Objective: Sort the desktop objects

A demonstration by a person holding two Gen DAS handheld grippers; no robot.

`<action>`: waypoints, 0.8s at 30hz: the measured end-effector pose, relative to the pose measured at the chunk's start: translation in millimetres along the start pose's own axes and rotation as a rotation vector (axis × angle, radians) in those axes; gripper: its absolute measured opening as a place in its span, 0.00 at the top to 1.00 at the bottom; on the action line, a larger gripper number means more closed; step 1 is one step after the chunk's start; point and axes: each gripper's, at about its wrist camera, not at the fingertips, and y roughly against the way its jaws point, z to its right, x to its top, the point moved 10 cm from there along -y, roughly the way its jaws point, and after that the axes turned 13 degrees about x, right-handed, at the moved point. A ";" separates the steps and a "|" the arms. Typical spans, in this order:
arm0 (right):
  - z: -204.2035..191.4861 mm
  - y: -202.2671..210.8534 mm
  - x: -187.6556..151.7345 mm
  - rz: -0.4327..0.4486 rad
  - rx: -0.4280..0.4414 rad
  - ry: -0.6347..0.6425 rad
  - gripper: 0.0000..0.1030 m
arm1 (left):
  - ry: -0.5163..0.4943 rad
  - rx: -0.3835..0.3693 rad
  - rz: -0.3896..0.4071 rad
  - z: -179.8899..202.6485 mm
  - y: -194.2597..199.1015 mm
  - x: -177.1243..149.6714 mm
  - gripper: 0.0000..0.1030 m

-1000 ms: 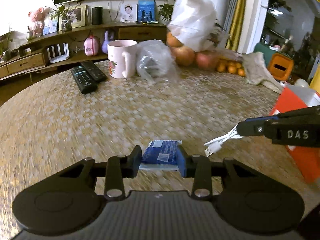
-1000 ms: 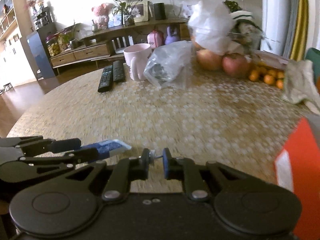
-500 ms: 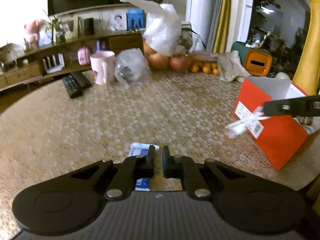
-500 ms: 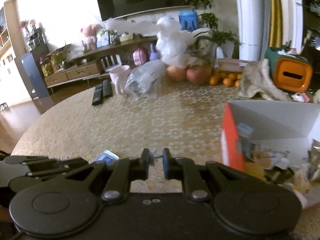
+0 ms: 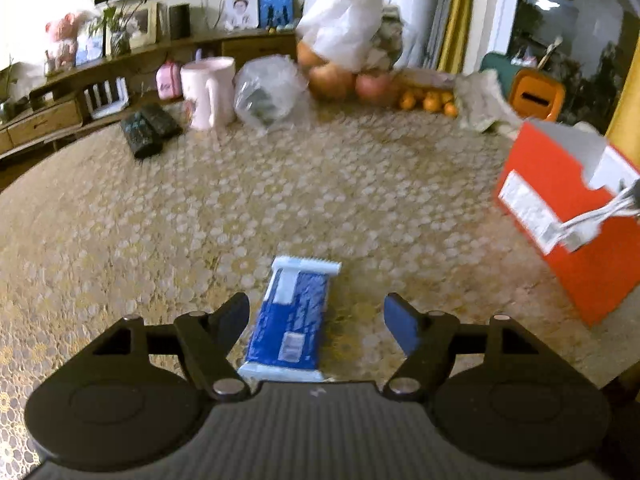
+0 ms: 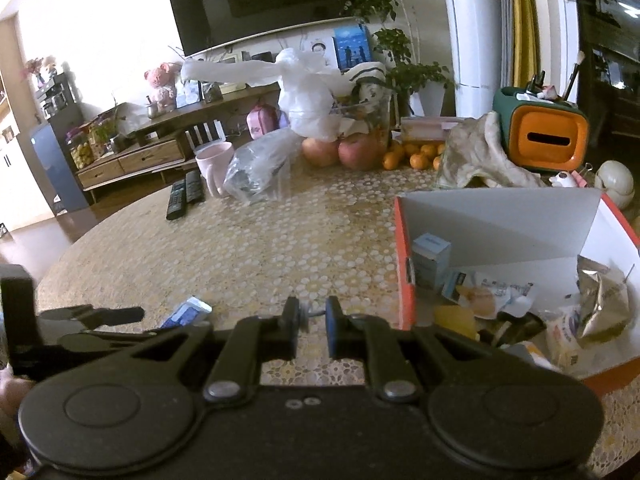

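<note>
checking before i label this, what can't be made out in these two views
- White cable: left wrist view cuts it at the right edge; in the right wrist view only a sliver shows between the right gripper fingers.
- Blue packet: print blurred; its near end is behind the left gripper.
- Red box: contents overlap, labels too small.

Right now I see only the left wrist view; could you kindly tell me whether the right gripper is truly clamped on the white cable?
Observer: Yes, the right gripper is shut on the white cable, a short stub showing between its fingers.
Operator: Thanks. Is anything inside the red box?
Observer: Yes: a small blue-and-white carton, a silver foil pouch and other packets.
Operator: Is the gripper over the box?
Observer: Not yet; it is left of the box's left wall, above the table.
</note>
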 end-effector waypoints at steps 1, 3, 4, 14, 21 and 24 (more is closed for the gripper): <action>0.0 0.1 -0.1 0.001 -0.001 0.000 0.88 | -0.001 0.009 -0.008 -1.5 -4.5 -2.3 0.28; -0.2 -0.2 -0.2 0.001 -0.002 -0.001 0.88 | 0.005 0.019 -0.020 -4.0 -10.8 -7.3 0.30; -0.1 -0.3 -0.3 0.000 -0.002 -0.001 0.88 | 0.009 0.013 -0.025 -3.9 -12.4 -9.6 0.30; -0.7 1.3 -0.9 0.001 -0.001 -0.003 0.88 | -0.018 0.033 -0.016 -3.6 -9.0 -13.4 0.70; 3.1 12.3 4.3 0.023 -0.002 -0.010 0.88 | 0.005 0.015 -0.010 3.2 1.5 -8.0 0.93; 6.5 17.5 7.3 0.036 -0.004 -0.017 0.88 | -0.003 0.021 0.002 7.0 7.7 -4.6 0.93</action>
